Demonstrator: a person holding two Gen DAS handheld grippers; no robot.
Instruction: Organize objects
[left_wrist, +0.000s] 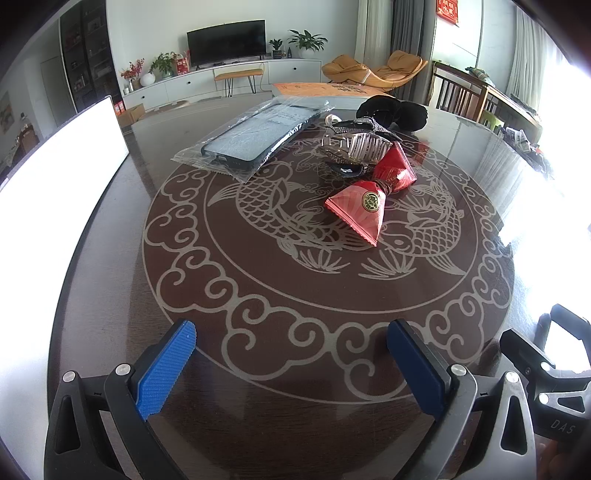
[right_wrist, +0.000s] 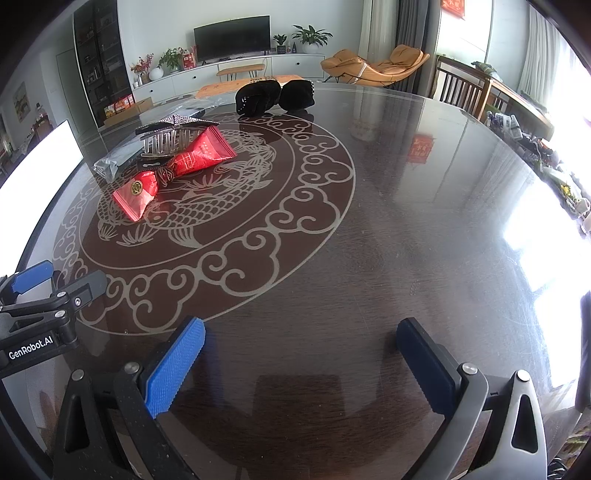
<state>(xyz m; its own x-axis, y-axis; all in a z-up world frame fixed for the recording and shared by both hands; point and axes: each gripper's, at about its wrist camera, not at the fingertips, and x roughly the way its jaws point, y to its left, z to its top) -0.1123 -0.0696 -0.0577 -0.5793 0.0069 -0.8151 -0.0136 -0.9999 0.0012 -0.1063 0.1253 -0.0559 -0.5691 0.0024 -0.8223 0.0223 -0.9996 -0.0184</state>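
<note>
The left gripper reads "GenRobot.AI". Both it and the right gripper are spread wide over the table, near its front edge.

- Bare table lies between both grippers and the clutter.
- Phone case, hair clip, red packets crowd the far centre.
- The table's right half is bare.

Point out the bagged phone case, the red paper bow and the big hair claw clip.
phone case (left_wrist: 255, 138), left wrist view, middle of its back.
red paper bow (left_wrist: 360, 208), left wrist view, near wing.
hair claw clip (right_wrist: 173, 138), right wrist view, teeth.
</note>
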